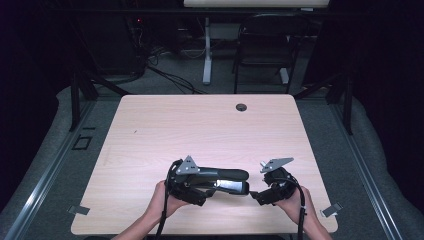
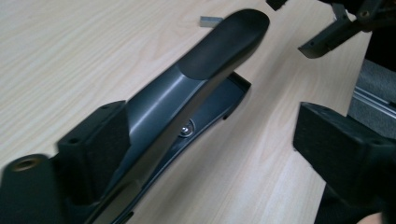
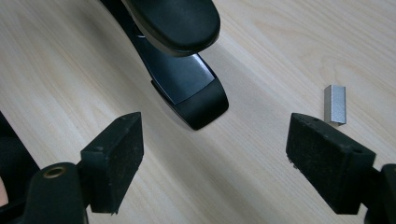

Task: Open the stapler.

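On the near half of the tabletop [image 1: 150, 130], at about 6 o'clock:

Left claw [image 1: 200, 186]: held in the person's left hand [image 1: 162, 200]. Jaws spread wide. In the left gripper view the stapler body rests against the inner face of the left-hand jaw pad; the right-hand jaw stands well apart from it. The jaws are not clamped on it.

Right claw [image 1: 256, 196]: held in the right hand [image 1: 295, 202], at 3 o'clock of the stapler nose. Jaws spread wide, nothing between them, pointing toward the stapler's front end.

Stapler [image 2: 196, 88]: black, lying along the tabletop between the two claws, nose toward the right claw. The upper arm is raised off the base at the front, leaving a gap.

Staple strip [image 3: 335, 104]: small silver block, lying on the tabletop near the stapler nose, just beyond the tip of the right claw's right-hand jaw, apart from it.

Cable port [image 1: 241, 107]: round dark grommet at 12 o'clock on the tabletop, well apart from everything.

Obstructions: nothing lies between the right claw and the stapler nose.
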The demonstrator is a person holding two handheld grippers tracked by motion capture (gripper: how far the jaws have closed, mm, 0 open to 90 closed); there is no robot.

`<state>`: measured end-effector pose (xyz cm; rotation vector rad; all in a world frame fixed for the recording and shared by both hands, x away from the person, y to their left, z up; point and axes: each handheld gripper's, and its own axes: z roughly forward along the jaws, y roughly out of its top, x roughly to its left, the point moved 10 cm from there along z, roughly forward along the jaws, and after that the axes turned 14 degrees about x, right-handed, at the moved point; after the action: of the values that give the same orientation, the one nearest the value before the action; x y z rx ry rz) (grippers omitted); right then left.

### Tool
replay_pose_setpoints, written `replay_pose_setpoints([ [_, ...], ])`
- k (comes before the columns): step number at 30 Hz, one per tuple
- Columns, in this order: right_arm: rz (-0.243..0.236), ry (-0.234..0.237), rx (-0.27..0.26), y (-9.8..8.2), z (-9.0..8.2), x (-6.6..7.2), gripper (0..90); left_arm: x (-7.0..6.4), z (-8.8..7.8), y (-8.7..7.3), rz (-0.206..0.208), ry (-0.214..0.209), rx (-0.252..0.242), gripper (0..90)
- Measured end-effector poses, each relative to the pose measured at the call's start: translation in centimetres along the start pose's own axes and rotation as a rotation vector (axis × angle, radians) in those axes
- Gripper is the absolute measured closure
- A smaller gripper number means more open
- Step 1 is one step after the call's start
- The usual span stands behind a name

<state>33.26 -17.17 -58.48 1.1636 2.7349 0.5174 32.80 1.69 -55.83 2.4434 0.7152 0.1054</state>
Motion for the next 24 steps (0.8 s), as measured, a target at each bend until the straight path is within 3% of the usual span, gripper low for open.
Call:
replay_pose_setpoints([
  [3, -0.012, 0.001, 0.011, -0.1, 0.1, 0.1, 21.5, -0.5, 0.5, 0.0, 0.014, -0.005, 0.01, 17.0],
  [8, -0.031, 0.0, 0.032, -0.4, 0.7, 0.6, 31.7, -1.4, 1.4, -0.1, 0.016, -0.024, 0.031, 27.3],
  [11, -0.077, 0.007, 0.055, -0.4, 1.3, 1.2, 39.6, -1.8, 2.2, -0.1, 0.012, -0.024, 0.034, 34.0],
  [17, -0.103, 0.005, 0.045, -0.1, 2.0, 2.2, 49.7, -2.8, 3.8, -0.3, 0.008, -0.037, 0.032, 44.5],
  [18, -0.122, -0.003, 0.052, 0.0, 2.2, 2.4, 52.7, -2.9, 4.1, -0.3, 0.011, -0.03, 0.028, 46.3],
  [19, -0.135, 0.008, 0.039, 0.3, 2.7, 3.0, 58.3, -3.1, 4.5, -0.4, 0.017, -0.02, 0.024, 53.6],
  [20, -0.137, 0.004, 0.033, 0.4, 2.9, 3.1, 62.1, -3.1, 4.8, -0.3, 0.012, 0.003, 0.003, 59.7],
  [21, -0.137, 0.004, 0.033, 0.4, 2.9, 3.1, 62.1, -3.2, 5.1, -0.2, 0.016, 0.018, -0.014, 59.7],
  [22, -0.153, -0.006, 0.02, 0.8, 3.3, 3.4, 68.4, -3.5, 5.8, -0.2, 0.02, 0.038, -0.03, 67.4],
  [24, -0.156, -0.009, 0.012, 0.9, 3.6, 3.5, 70.9, -3.6, 6.1, -0.3, 0.024, 0.048, -0.028, 70.5],
])
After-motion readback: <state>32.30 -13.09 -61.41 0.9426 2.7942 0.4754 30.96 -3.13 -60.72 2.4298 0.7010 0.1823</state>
